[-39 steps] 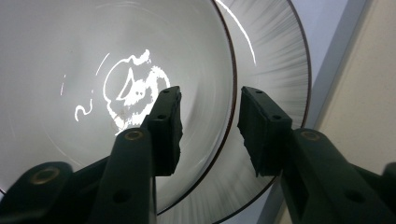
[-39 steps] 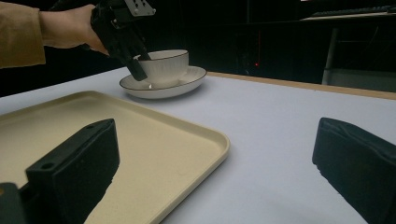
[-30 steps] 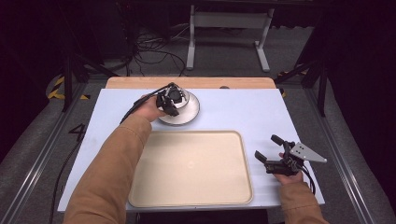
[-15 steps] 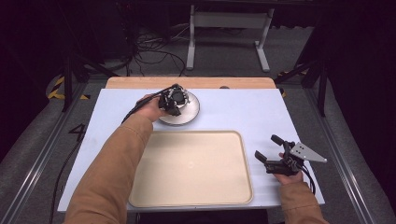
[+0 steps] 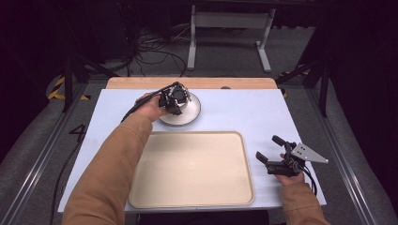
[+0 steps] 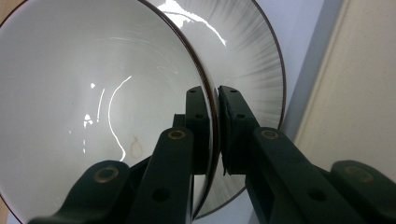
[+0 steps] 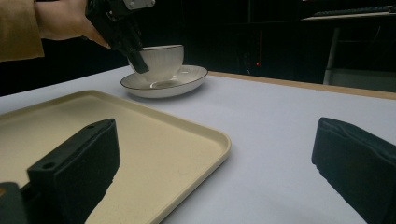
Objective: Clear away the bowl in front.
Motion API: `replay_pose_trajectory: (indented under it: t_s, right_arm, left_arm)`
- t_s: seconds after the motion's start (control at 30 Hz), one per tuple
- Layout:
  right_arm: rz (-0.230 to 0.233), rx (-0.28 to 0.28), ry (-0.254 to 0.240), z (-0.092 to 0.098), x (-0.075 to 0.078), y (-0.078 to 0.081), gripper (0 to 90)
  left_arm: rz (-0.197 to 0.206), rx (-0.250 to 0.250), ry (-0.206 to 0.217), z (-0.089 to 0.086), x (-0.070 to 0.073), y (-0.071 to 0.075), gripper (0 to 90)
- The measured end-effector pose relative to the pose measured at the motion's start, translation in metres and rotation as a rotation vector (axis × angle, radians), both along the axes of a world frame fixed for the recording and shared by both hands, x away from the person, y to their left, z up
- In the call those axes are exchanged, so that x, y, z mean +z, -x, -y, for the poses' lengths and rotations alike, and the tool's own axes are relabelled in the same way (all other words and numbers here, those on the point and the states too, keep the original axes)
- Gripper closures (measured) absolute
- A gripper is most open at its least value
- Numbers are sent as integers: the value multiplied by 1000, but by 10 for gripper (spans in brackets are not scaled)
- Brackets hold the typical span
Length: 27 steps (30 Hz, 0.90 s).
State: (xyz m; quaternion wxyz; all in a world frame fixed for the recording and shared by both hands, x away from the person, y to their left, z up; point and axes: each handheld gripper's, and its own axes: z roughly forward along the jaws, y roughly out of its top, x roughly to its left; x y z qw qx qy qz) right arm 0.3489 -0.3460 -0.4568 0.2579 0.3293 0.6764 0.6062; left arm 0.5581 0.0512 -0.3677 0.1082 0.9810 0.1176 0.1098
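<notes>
cup (image 7: 162, 59) sits on its saucer (image 7: 164, 82) at the far side of the tabletop (image 5: 244, 112), beyond the tray (image 5: 192, 168). left hand-held gripper (image 6: 213, 100) is clamped on the cup's thin rim, one jaw inside, one outside. glazed china looks stiff, slick and breakable, so the rim pinch could slip if tilted. right hand-held gripper (image 5: 268, 149) rests with jaws apart beside the tray.

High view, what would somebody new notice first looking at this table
First the left gripper at the far side of the table, its jaws shut on the rim of a white cup that sits on a ribbed saucer; one jaw is inside the cup, one outside. Next the big cream tray lying bare in the middle near the person. The right gripper rests open on the table beside the tray's right edge.
</notes>
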Motion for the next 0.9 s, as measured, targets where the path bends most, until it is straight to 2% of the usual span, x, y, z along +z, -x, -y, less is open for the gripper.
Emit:
replay_pose_trajectory:
  t_s: [0.07,0.23,0.4,0.43,0.6,0.77,0.9]
  right_arm:
    - [-2,-1,-3,0,0,0,15]
    - [-2,0,-2,0,0,0,15]
    - [-2,-1,-2,0,0,0,17]
    - [-3,-1,-2,0,0,0,18]
    - [-7,-1,-1,0,0,-1,19]
    - [-8,1,0,0,0,-1,19]
    - [-10,1,-1,0,0,-1,20]
  left_arm:
    - [12,-4,2,-1,6,3,838]
    - [13,-22,7,-2,20,11,838]
    - [1,-39,-14,-3,34,21,838]
    - [6,-47,-5,-3,35,23,838]
    - [11,-82,-17,-2,48,37,837]
    - [13,-108,-31,-2,59,49,837]
    - [9,-116,-23,-3,63,57,838]
